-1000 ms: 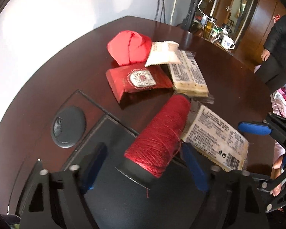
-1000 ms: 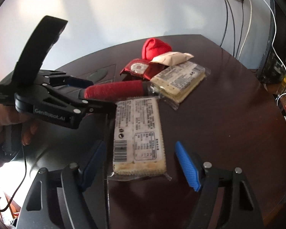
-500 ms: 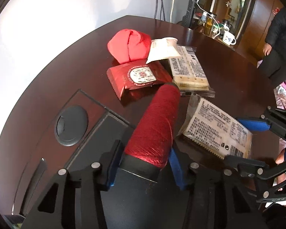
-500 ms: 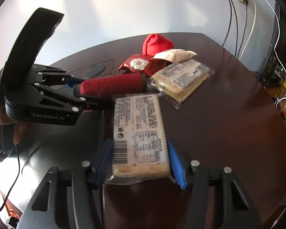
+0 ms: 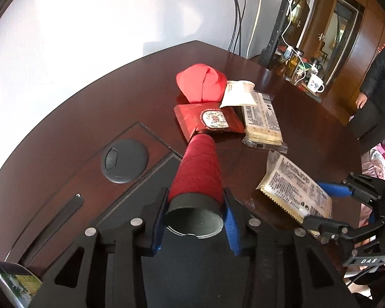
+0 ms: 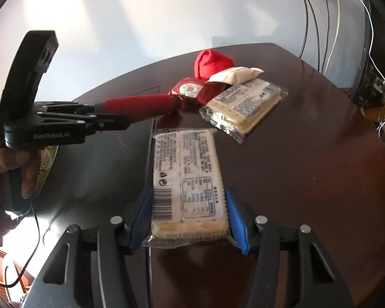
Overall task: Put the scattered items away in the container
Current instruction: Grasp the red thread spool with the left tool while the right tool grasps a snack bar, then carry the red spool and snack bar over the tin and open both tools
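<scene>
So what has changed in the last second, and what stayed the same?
Both grippers closed. The left gripper, open a second ago, is now shut on the wide end of the red spool, which swung from slanted to pointing straight ahead. The right gripper, also open before, is now shut on the near cracker pack. The red cap, red packet, white pouch and far cracker pack stayed put.

Container (image 5: 15, 279) cut off bottom-left.
</scene>
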A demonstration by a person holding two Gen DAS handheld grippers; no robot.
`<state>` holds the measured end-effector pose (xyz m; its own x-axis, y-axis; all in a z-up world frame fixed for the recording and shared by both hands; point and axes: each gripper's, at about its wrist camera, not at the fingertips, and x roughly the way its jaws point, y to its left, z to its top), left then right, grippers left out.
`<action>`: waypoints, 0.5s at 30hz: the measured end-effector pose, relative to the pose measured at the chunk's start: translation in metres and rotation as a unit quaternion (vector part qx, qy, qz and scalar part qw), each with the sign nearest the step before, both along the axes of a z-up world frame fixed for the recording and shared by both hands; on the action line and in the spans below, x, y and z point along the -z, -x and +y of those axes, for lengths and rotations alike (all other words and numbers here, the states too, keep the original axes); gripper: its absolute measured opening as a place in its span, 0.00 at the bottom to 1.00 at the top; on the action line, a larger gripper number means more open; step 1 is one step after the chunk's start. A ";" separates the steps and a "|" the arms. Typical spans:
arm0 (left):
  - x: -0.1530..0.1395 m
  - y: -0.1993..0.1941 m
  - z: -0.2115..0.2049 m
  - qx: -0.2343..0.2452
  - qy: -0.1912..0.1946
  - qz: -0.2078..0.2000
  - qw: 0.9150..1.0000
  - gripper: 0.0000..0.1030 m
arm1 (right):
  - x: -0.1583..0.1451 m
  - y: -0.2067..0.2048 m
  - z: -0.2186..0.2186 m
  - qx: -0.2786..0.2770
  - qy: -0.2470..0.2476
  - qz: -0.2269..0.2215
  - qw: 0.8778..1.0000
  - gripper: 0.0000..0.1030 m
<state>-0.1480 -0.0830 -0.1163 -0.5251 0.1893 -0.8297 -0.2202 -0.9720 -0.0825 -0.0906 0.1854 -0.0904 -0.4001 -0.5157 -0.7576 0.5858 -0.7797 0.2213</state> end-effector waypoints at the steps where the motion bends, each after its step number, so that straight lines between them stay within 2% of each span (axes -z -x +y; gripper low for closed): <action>1: 0.000 0.002 0.004 -0.002 0.000 0.001 1.000 0.41 | -0.001 0.000 0.001 0.002 0.002 0.000 1.000 0.55; 15: -0.015 -0.017 -0.005 -0.029 -0.019 0.038 0.999 0.39 | -0.017 -0.005 0.007 0.009 0.020 0.015 1.000 0.55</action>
<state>-0.1315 -0.0876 -0.1010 -0.5975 0.1874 -0.7796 -0.1711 -0.9797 -0.1044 -0.0853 0.1925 -0.0735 -0.4321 -0.5377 -0.7240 0.5781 -0.7813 0.2353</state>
